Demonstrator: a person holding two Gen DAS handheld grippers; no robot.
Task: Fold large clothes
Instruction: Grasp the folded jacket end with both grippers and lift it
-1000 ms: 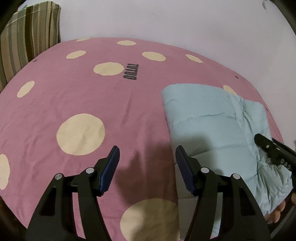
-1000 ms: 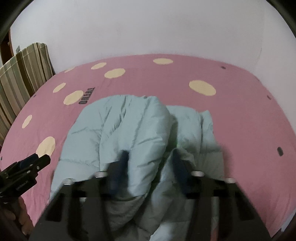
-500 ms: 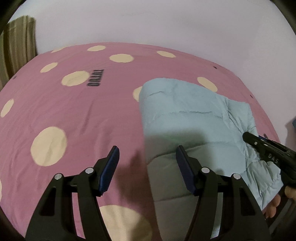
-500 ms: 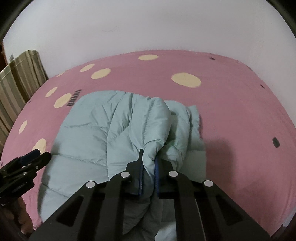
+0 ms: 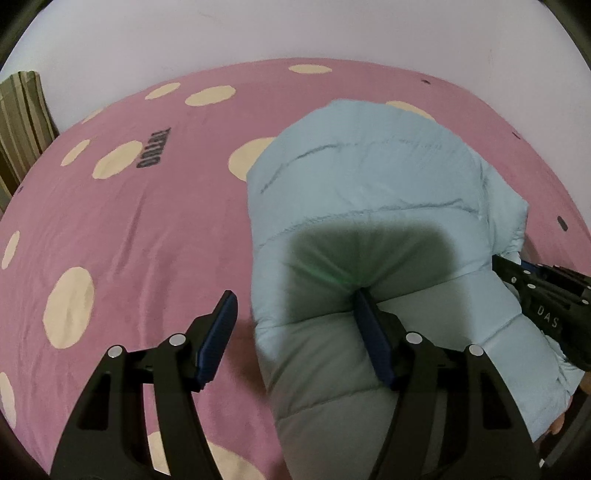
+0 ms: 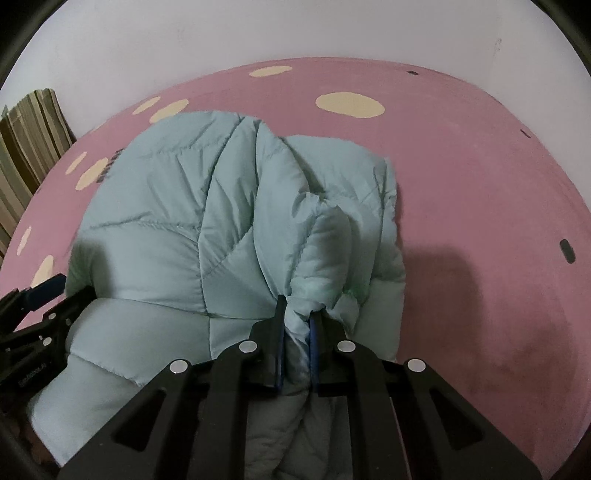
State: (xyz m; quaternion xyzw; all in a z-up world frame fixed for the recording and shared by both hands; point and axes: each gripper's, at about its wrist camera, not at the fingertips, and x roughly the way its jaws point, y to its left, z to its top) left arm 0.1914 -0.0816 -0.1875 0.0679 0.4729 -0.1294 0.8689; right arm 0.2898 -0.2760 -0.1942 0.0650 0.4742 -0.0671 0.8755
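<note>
A pale blue puffer jacket (image 5: 369,192) lies bunched on the pink dotted bedspread (image 5: 129,229). My left gripper (image 5: 295,314) is open, its jaws astride the jacket's left edge: the right finger presses into the padding, the left finger hangs over the bedspread. In the right wrist view the jacket (image 6: 177,229) fills the middle. My right gripper (image 6: 297,317) is shut on a gathered fold of the jacket. The right gripper's body shows at the right edge of the left wrist view (image 5: 546,314). The left gripper shows at the left edge of the right wrist view (image 6: 37,306).
A white wall (image 6: 295,33) runs behind the bed. A striped cushion (image 6: 29,136) stands at the left by the wall, and shows in the left wrist view (image 5: 22,114). Bare bedspread (image 6: 480,206) lies right of the jacket.
My left gripper moved right from over the bedspread onto the jacket's left edge. My right gripper closed on a fold of the jacket and holds it.
</note>
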